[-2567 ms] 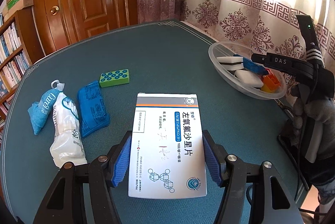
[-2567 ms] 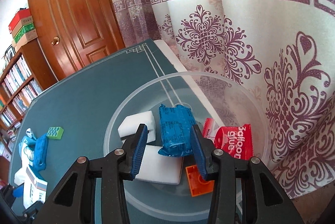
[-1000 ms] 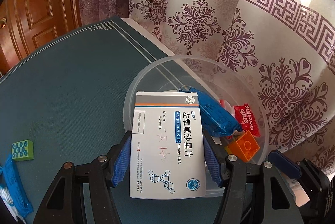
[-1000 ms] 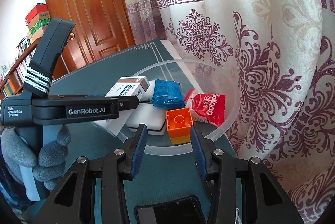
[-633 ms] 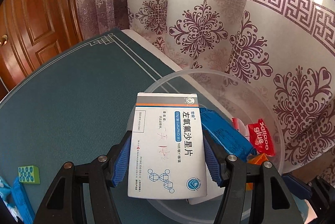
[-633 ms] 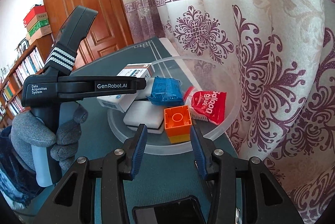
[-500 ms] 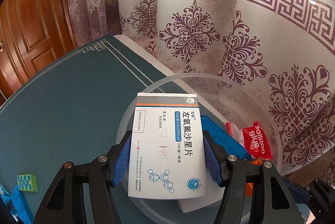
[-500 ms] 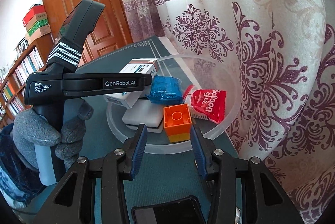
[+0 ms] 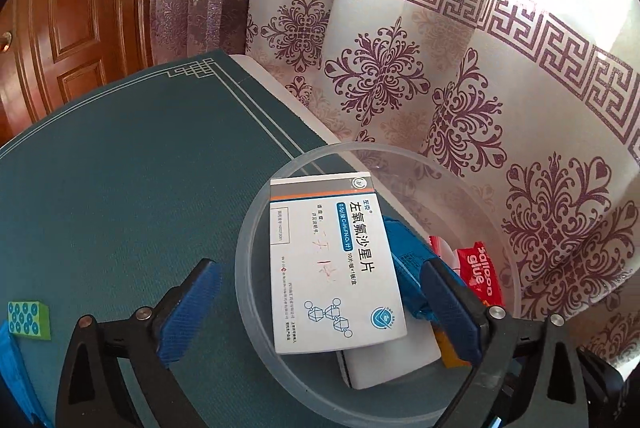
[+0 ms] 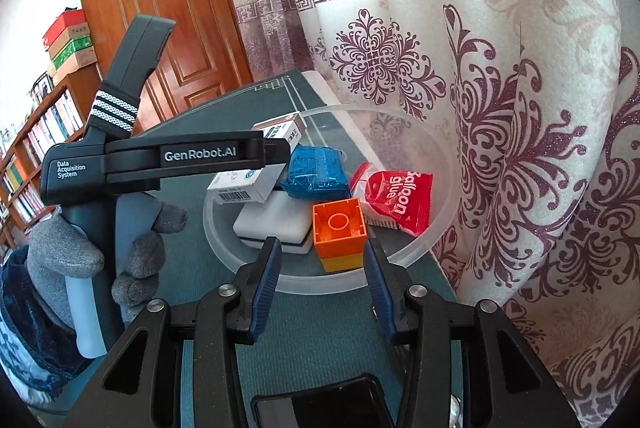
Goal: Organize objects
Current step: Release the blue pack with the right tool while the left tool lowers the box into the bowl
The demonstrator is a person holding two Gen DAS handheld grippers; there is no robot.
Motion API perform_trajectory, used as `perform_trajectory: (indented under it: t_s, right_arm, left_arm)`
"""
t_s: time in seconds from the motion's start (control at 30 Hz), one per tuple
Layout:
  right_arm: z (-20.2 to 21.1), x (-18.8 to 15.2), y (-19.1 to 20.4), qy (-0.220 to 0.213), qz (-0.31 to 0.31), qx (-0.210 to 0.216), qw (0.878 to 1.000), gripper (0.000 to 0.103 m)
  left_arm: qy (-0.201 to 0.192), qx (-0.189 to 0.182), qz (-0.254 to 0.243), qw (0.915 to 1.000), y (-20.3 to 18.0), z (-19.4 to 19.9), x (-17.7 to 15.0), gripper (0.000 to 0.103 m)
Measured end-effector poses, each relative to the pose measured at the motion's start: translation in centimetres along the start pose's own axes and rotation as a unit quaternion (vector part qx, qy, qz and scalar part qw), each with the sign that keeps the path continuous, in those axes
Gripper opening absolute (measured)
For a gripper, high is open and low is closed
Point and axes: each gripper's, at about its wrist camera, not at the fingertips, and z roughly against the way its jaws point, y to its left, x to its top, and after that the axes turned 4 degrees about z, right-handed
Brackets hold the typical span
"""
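A white medicine box (image 9: 332, 264) lies inside the clear plastic bowl (image 9: 248, 228), resting on a white sponge (image 9: 392, 364) and a blue packet (image 9: 408, 260). My left gripper (image 9: 320, 308) is open above the bowl, its blue pads well apart from the box. In the right wrist view the box (image 10: 256, 175) sits under the left gripper's body, next to the blue packet (image 10: 316, 171), a red balloon-glue packet (image 10: 400, 199) and an orange brick (image 10: 340, 232). My right gripper (image 10: 320, 288) is open and empty at the bowl's (image 10: 436, 236) near rim.
A green block (image 9: 30, 320) and a blue packet (image 9: 12, 368) lie on the teal table mat (image 9: 120, 187) at the left. A patterned curtain (image 9: 440, 87) hangs right behind the bowl. A dark phone (image 10: 320, 408) lies below my right gripper. A wooden door (image 10: 160, 7) stands behind.
My left gripper has opened and let go of the medicine box, which now lies in the bowl. The right gripper has stayed still.
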Motion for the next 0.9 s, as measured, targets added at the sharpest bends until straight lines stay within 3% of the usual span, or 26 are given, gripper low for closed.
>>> perform_trajectory:
  t_s: [0.13, 0.27, 0.4, 0.47, 0.9]
  right_arm:
    - [0.1, 0.0, 0.3, -0.001, 0.004, 0.001, 1.000, 0.044]
    - [0.2, -0.1, 0.5, 0.000, 0.005, 0.003, 1.000, 0.044]
    - [0.2, -0.2, 0.8, 0.001, 0.009, 0.004, 1.000, 0.044]
    - [0.3, -0.2, 0.9, 0.000, 0.011, 0.004, 1.000, 0.044]
    - [0.6, -0.2, 0.6, -0.001, 0.005, 0.000, 1.000, 0.044]
  left_arm:
    - [-0.011, 0.013, 0.010, 0.9998, 0.7, 1.2, 0.1, 0.102]
    - [-0.024, 0.049, 0.018, 0.9983, 1.7, 1.7, 0.2, 0.102]
    - [-0.009, 0.090, 0.000, 0.9959, 1.8, 0.1, -0.2, 0.102]
    - [-0.023, 0.086, 0.000, 0.9960, 1.8, 0.0, -0.6, 0.103]
    - [-0.015, 0.083, -0.032, 0.9959, 0.6, 1.6, -1.5, 0.102]
